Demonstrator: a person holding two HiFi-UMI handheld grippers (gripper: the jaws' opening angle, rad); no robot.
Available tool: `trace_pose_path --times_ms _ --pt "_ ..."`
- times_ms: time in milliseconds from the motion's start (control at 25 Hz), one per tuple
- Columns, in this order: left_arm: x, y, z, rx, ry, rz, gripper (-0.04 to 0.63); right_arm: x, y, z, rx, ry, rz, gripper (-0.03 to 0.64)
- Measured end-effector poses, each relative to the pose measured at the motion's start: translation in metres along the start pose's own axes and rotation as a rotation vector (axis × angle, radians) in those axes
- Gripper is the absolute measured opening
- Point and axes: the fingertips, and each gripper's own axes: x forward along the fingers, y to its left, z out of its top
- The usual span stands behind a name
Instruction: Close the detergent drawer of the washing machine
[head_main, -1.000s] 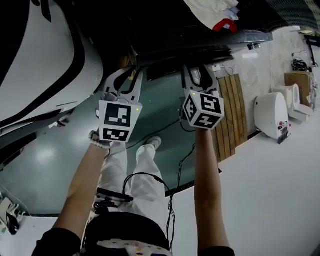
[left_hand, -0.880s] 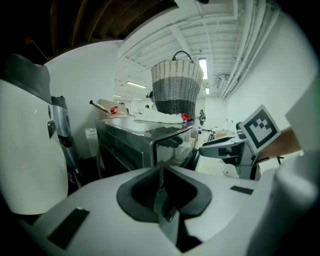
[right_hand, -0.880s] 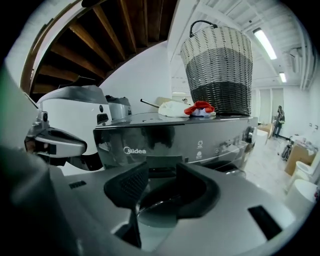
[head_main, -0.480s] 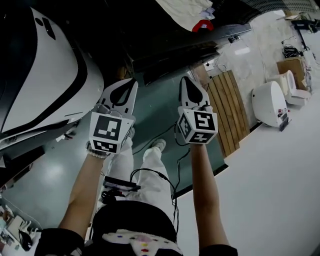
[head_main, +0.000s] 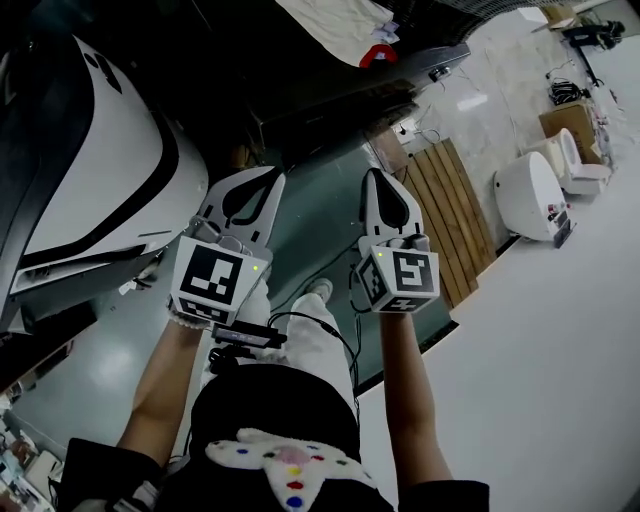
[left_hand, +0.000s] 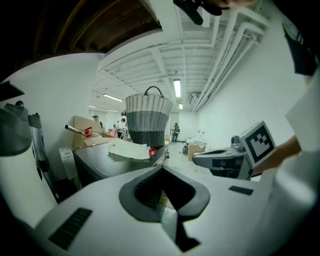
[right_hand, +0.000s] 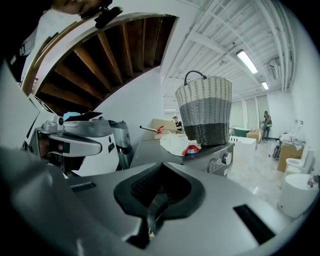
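The washing machine (right_hand: 220, 155) is a dark grey box with a knob on its front panel; I cannot make out its detergent drawer. In the head view the washing machine (head_main: 330, 95) is the dark block at the top. My left gripper (head_main: 272, 176) and right gripper (head_main: 374, 174) are held side by side in the air, short of the machine, both shut with nothing between their pads. The left gripper (left_hand: 161, 168) points toward the machine's dark front (left_hand: 100, 167). The right gripper (right_hand: 160, 165) points at its top corner.
A grey and white wicker basket (right_hand: 205, 110) and a white cloth (head_main: 340, 25) with a red item lie on the machine. A big white appliance (head_main: 90, 190) stands at the left. A wooden slatted board (head_main: 445, 220) and a white rounded unit (head_main: 530, 195) are at the right. A cable (head_main: 310, 285) runs across the green floor.
Both grippers' jaws stood apart a second ago and are closed now. Both hands have risen and moved forward toward the machine, and the head view has tilted.
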Motion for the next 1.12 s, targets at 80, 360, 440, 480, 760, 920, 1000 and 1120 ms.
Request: trace_pose_path --times_ms 80,360,440,480,760,920,1000,1120 --pt "-0.005 -0.006 0.012 0.007 -0.017 -0.008 0.011 -0.012 0.003 0.009 -0.013 -0.015 0.005 0.005" --pt "-0.025 -0.03 0.046 0.031 -0.089 -0.055 0.011 -0.057 0.006 0.033 -0.032 -0.029 -0.028 0.005" --pt "-0.03 -0.037 0.049 0.029 -0.101 -0.074 0.011 -0.068 0.008 0.04 -0.037 -0.058 -0.022 0.005" --pt "-0.033 -0.04 0.05 0.028 -0.1 -0.082 0.011 -0.072 0.01 0.044 -0.037 -0.066 -0.022 0.005" --pt "-0.051 -0.052 0.058 0.034 -0.124 -0.092 0.011 -0.1 0.024 0.051 -0.033 -0.073 -0.013 0.005" --pt "-0.057 -0.048 0.057 0.024 -0.118 -0.078 0.011 -0.108 0.029 0.051 -0.02 -0.068 -0.004 0.005" --pt "-0.06 -0.046 0.056 0.023 -0.114 -0.074 0.011 -0.11 0.029 0.053 -0.023 -0.07 -0.002 0.005" --pt "-0.062 -0.044 0.057 0.027 -0.113 -0.068 0.011 -0.113 0.03 0.057 -0.03 -0.076 -0.001 0.005"
